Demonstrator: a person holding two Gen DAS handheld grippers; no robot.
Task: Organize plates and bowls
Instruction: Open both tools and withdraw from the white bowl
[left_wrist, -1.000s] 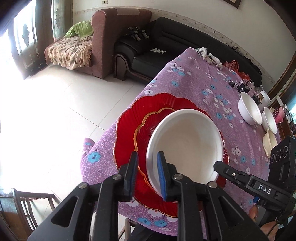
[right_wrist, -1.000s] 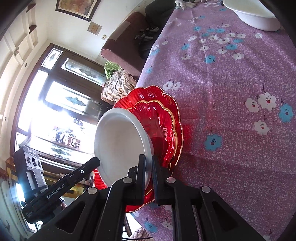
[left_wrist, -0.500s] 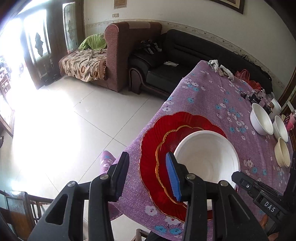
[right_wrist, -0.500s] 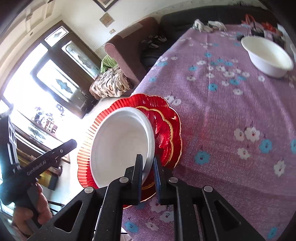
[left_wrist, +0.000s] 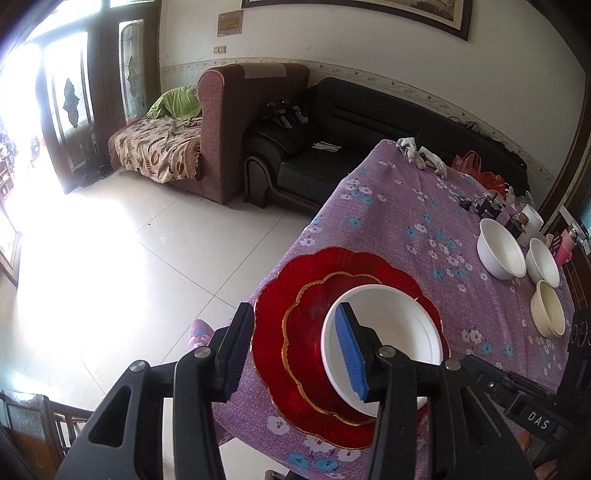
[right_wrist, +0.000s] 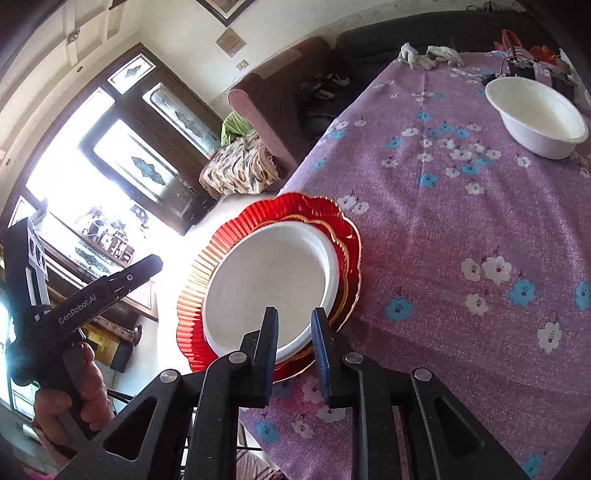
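L tongs (left_wrist: 291, 350) were opening, jaws well apart and holding nothing; the blue-padded finger sat in front of the white plate's near rim, the other finger off the stack's left side, over the table edge. R tongs (right_wrist: 295, 347) were also opening, gap narrower; the white plate's near rim showed between the two fingers, but pads didn't look pressed on it. A hand (right_wrist: 70, 391) gripped the L tool's handle at the lower left of the R wrist view.

White plate (left_wrist: 384, 343) lay on top of a small red plate (left_wrist: 314, 317) w/ gold trim, which lay on a large red scalloped plate (left_wrist: 280, 295). The stack of three sat at the near corner of the table (left_wrist: 402, 206), on a purple floral cloth, large plate's rim right at the table edge.

Far side of the table, well apart from the stack: large white bowl (left_wrist: 500, 249), a smaller white bowl (left_wrist: 543, 262) just beside it, then a cream ribbed bowl (left_wrist: 548, 308) nearer the camera. All three upright, in a loose row along the right edge. Small clutter behind them, too small to tell. Gloves (left_wrist: 421, 155) lay at the far end of the table.

Beyond: brown armchair (left_wrist: 236, 122) and black sofa (left_wrist: 354, 122) against the wall.
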